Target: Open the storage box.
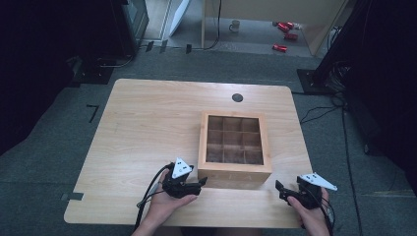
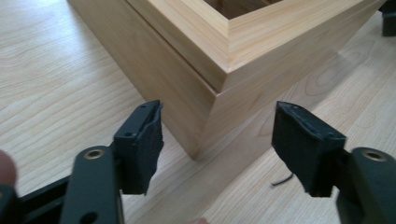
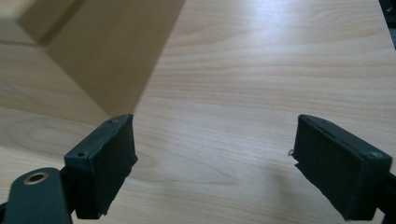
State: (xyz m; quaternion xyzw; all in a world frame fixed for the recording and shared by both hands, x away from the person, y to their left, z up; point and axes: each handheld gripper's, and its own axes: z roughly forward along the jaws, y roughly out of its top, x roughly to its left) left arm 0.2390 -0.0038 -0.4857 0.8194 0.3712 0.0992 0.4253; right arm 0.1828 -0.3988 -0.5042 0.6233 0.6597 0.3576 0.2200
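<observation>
Pale wood is what you have in front of you: a square box [image 1: 234,147] with a windowed lid and a grid of small compartments under it, standing on the near right part of the table [image 1: 142,123], close to your edge. The lid lies flat on the body, its seam running just below the top rim, so the box looks closed.

Your left tongs [image 1: 202,182] sit just off the near left corner of the box, pointing at it. In the left gripper view that corner [image 2: 210,93] stands between the two black pads [image 2: 140,144], which straddle it without touching; nothing is held. That placement suggests you are lining up on the corner, perhaps to steady the box or catch the lid edge, though I cannot tell which.

Your right tongs [image 1: 281,189] rest near the table's front edge, apart from the box on its right side, jaws wide with only bare tabletop between them. The box's side [image 3: 112,51] shows off to the left there, so this hand looks to be waiting its turn.

The tabletop is light, grained wood with rounded corners and a dark round cap [image 1: 237,97] near the far edge. Around it lies grey carpet; beyond, a white mug [image 1: 235,25] and some red things [image 1: 285,34] sit on the floor, with dark stands and cables at both sides.
</observation>
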